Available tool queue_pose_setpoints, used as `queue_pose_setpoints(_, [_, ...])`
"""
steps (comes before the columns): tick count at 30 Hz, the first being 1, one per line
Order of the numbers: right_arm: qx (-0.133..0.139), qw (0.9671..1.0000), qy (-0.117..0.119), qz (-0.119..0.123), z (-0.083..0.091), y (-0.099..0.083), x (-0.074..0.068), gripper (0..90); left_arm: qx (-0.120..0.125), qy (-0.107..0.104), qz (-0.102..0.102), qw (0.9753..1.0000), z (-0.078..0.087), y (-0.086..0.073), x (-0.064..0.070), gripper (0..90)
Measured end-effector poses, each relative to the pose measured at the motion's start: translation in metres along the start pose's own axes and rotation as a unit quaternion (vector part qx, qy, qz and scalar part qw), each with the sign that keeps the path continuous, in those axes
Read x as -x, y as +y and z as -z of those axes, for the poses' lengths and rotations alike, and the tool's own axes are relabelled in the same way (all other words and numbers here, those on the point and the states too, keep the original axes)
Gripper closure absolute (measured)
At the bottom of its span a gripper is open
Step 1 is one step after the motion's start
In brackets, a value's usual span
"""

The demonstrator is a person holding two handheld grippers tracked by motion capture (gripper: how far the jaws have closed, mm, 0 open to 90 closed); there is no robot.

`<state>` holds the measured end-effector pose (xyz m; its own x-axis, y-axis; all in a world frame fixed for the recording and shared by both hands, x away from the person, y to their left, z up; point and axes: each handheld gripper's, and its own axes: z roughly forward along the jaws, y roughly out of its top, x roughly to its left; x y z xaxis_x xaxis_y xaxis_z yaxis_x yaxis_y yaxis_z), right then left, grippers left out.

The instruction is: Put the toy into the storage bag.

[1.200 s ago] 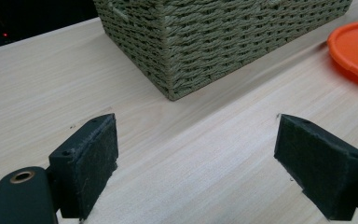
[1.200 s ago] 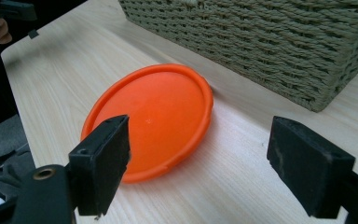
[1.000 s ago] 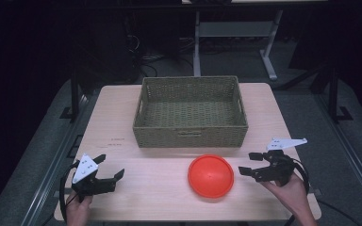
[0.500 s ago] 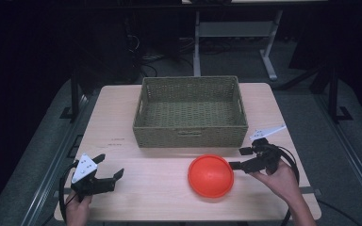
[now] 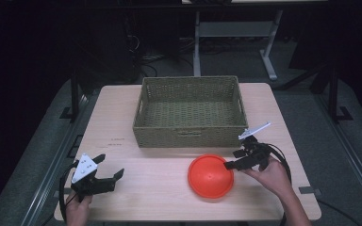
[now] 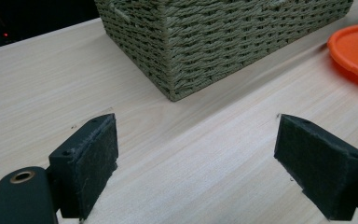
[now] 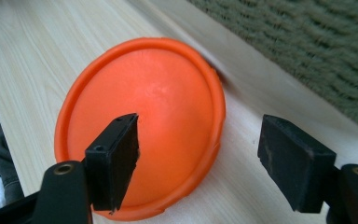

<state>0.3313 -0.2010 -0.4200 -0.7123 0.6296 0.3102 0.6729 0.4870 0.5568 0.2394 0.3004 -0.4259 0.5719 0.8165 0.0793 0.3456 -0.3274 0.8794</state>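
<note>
Two grippers, both with jaws spread wide, nothing between them. We log the right gripper (image 5: 232, 159) lower right of centre in the high view, one jaw over the disc's (image 5: 210, 175) right edge, the other jaw beside it. The orange disc lies flat on the table (image 5: 160, 188), just below the basket (image 5: 188, 136). The left gripper (image 5: 107, 170) sits lower left, well apart from both.

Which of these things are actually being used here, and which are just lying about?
In use:
orange disc
right gripper, open, fingers straddling the disc's rim
likely the wicker basket

Idle:
left gripper, open, hovering over bare table
</note>
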Motion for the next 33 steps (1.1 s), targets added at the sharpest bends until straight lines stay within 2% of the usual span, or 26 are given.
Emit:
queue_pose_setpoints(5, [-0.02,0.9998,0.004,-0.002,-0.01,-0.001,0.005,31.7,-0.001,0.0,0.001,1.0,0.0,0.0,0.0,12.9])
queue_pose_setpoints(10, [-0.038,0.9991,0.018,-0.008,-0.017,-0.003,0.008,36.1,-0.001,0.0,-0.001,1.0,0.0,0.0,0.0,12.9])
queue_pose_setpoints(20, [-0.05,0.9981,0.035,-0.013,-0.023,-0.008,0.011,42.5,-0.001,-0.001,-0.003,1.0,0.0,0.001,0.0,12.8])
queue_pose_setpoints(33, [-0.063,0.997,0.044,-0.011,-0.033,-0.007,0.011,50.6,-0.001,-0.001,-0.003,1.0,0.0,0.001,0.001,12.9])
